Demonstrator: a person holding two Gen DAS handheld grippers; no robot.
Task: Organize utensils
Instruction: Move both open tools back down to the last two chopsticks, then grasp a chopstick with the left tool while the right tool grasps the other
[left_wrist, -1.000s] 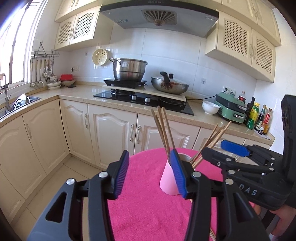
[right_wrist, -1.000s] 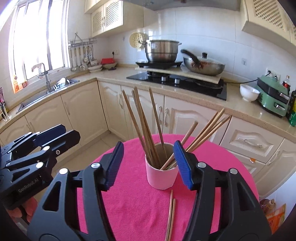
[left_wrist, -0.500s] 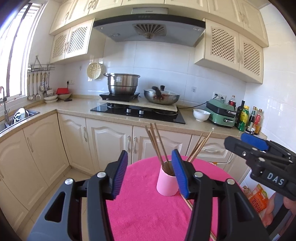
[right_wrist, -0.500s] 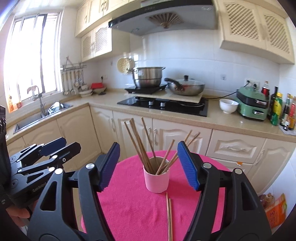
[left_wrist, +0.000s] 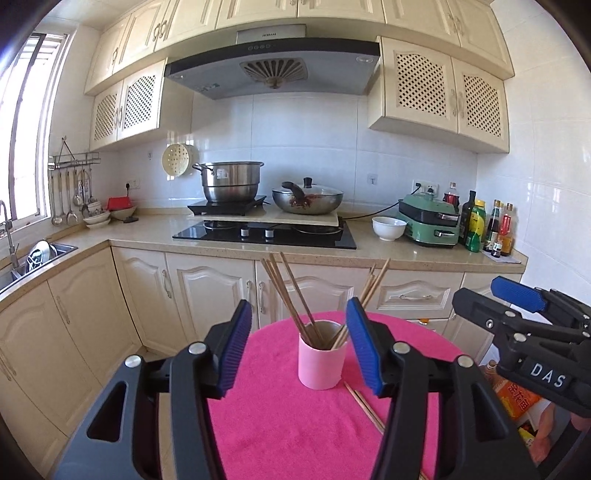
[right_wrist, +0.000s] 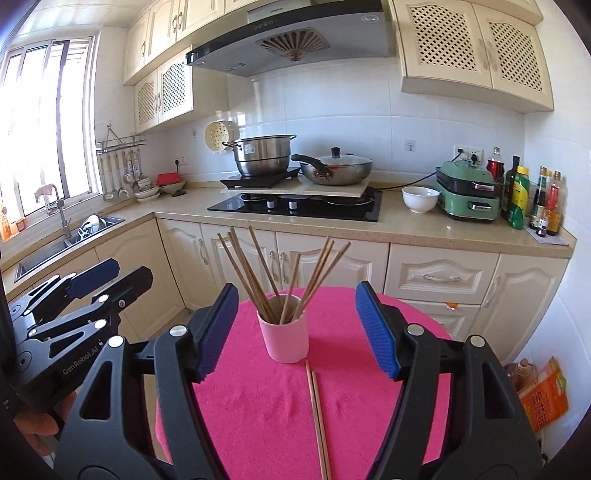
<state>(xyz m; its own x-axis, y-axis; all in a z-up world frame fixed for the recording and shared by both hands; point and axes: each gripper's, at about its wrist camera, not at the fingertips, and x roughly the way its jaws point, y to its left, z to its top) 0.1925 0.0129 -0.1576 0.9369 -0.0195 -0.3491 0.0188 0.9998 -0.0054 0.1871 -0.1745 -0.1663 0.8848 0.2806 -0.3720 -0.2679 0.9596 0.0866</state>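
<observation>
A pink cup (left_wrist: 320, 363) (right_wrist: 286, 340) stands upright on the round pink-covered table (left_wrist: 280, 424) (right_wrist: 251, 402) and holds several wooden chopsticks (left_wrist: 291, 295) (right_wrist: 258, 273). Two loose chopsticks (right_wrist: 317, 417) (left_wrist: 364, 406) lie on the cloth in front of the cup. My left gripper (left_wrist: 297, 350) is open and empty, back from the cup. My right gripper (right_wrist: 299, 332) is open and empty, also back from the cup. Each gripper shows in the other's view, the right one at the right edge (left_wrist: 517, 317) and the left one at the left edge (right_wrist: 96, 280).
Kitchen cabinets and a counter (left_wrist: 388, 254) run behind the table, with a hob, a steel pot (left_wrist: 229, 181), a pan (left_wrist: 306, 199), a white bowl (left_wrist: 388, 228) and bottles (left_wrist: 491, 229). A sink (left_wrist: 33, 254) is at the left. An orange packet (right_wrist: 543, 398) lies on the floor at the right.
Both grippers have pulled back and up from the cup, which now looks smaller and farther away. Both stay open. The cup and loose chopsticks have not moved.
</observation>
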